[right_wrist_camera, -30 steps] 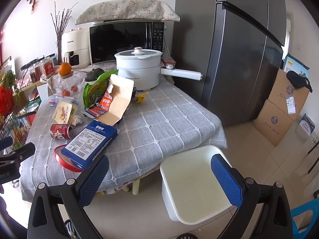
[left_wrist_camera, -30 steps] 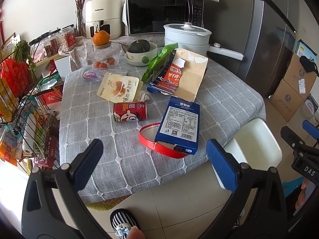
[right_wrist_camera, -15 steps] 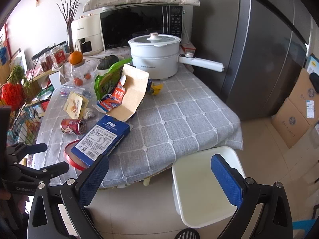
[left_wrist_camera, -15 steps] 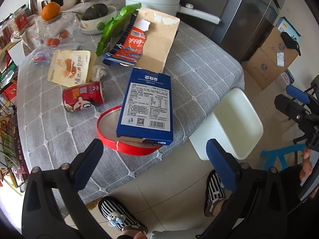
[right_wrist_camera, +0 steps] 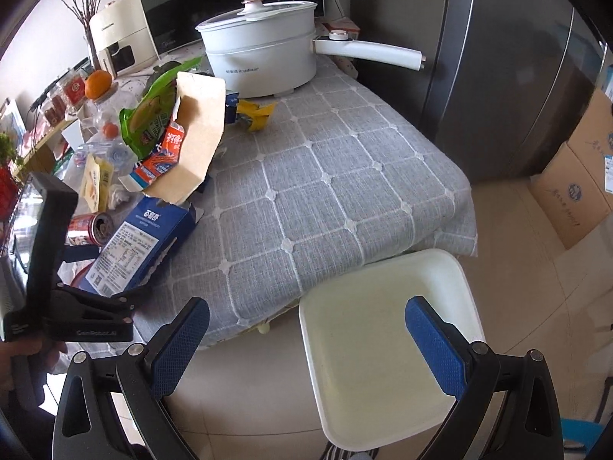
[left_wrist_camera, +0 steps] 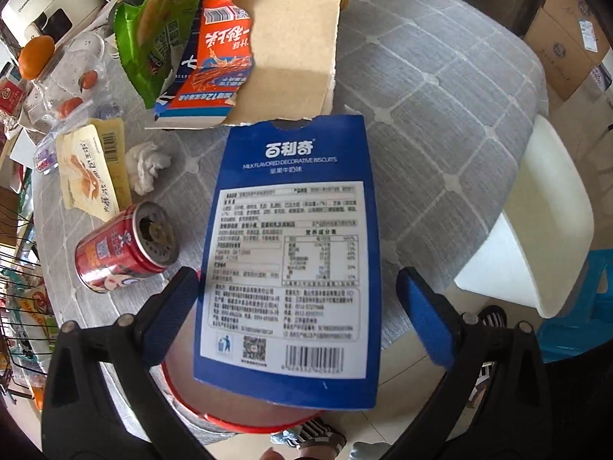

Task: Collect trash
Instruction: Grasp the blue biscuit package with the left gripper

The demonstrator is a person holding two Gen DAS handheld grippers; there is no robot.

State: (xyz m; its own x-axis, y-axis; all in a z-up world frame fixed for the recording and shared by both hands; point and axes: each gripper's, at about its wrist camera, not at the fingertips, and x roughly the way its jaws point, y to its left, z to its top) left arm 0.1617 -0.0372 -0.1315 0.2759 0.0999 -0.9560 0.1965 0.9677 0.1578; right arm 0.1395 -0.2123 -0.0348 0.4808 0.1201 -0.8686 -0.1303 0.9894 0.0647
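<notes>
A blue biscuit box (left_wrist_camera: 291, 253) lies on a red round lid (left_wrist_camera: 245, 414) at the table's near edge. My left gripper (left_wrist_camera: 302, 314) is open, its fingers on either side of the box without touching it. Beside it lie a red can (left_wrist_camera: 122, 247), a crumpled tissue (left_wrist_camera: 147, 166), a yellow snack packet (left_wrist_camera: 92, 172), a torn carton (left_wrist_camera: 264, 53) and a green bag (left_wrist_camera: 157, 27). My right gripper (right_wrist_camera: 306, 345) is open and empty above a white bin (right_wrist_camera: 387, 345) on the floor by the table. The box (right_wrist_camera: 141, 241) and left gripper (right_wrist_camera: 99, 280) show in the right wrist view.
A white electric pot (right_wrist_camera: 264, 53) with a long handle stands at the back of the grey checked tablecloth (right_wrist_camera: 329, 191). A microwave (right_wrist_camera: 214, 0), a fridge (right_wrist_camera: 498, 57), cardboard boxes (right_wrist_camera: 574, 191) and a wire rack (left_wrist_camera: 19, 306) surround the table.
My left gripper has moved down and forward until its open fingers straddle the blue box. My right gripper has moved closer over the white bin.
</notes>
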